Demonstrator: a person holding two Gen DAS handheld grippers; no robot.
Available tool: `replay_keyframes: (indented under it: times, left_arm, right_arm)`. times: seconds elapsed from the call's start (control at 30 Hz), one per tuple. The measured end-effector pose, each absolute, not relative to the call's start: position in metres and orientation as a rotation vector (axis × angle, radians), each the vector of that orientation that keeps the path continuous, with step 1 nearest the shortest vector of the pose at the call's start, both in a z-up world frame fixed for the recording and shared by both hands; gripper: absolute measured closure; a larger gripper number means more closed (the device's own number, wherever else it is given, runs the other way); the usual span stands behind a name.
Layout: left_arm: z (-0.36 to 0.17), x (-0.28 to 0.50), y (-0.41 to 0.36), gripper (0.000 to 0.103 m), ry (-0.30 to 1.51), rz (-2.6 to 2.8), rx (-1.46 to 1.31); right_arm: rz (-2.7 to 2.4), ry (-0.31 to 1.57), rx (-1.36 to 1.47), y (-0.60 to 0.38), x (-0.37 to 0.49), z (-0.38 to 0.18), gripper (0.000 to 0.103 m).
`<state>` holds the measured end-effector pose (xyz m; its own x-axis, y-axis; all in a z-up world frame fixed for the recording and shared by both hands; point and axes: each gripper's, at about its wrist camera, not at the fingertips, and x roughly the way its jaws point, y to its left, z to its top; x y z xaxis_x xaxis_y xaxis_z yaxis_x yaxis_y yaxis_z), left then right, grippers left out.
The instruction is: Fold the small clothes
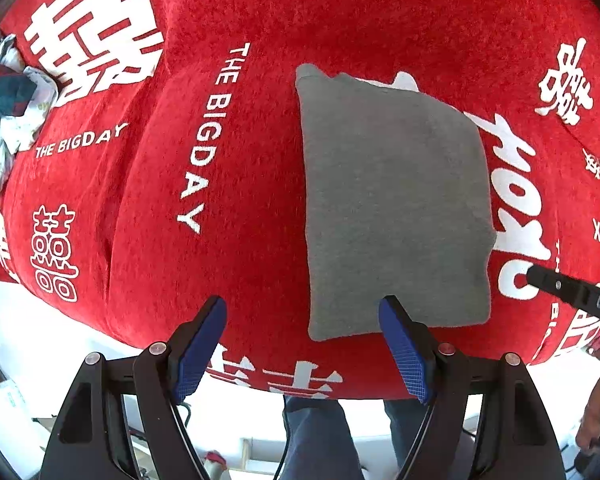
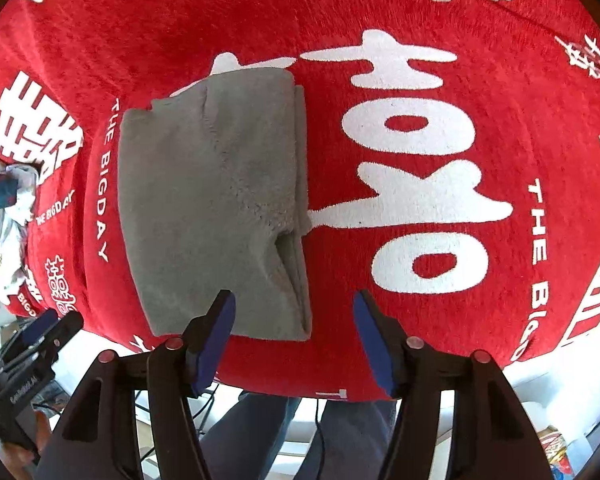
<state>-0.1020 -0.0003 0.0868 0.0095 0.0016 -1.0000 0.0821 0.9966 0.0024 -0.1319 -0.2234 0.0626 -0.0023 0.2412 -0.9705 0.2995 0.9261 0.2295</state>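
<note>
Surface: red blanket printed with white characters, draped over a table.
Left tongs: jaws spread, gripping nothing, above the blanket's near edge.
Right tongs: likewise spread and empty.
Grey garment: folded into a rectangle, flat, just beyond both tongs.
Far left: crumpled clothes pile.
Risk: pinching only the top layer at the loose right-hand flaps could, I judge, pull the fold apart.

The folded cloth lies on the blanket near its front edge. Well to the cloth's left, a heap of clothes sits at the blanket's edge.
</note>
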Motion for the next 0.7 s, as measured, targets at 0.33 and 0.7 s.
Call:
replay_keyframes:
  times: [0.33,0.7]
  left_arm:
    - [0.095,-0.101,0.000,0.000,1.518,-0.077,0.071]
    - [0.101,-0.100,-0.007,0.000,1.492,-0.057,0.098]
  right_arm:
    - [-0.057,1.558,0.382,-0.220,-0.131,0.080,0.024]
    - [-0.070,1.452,0.254,-0.200,-0.128,0.111,0.019]
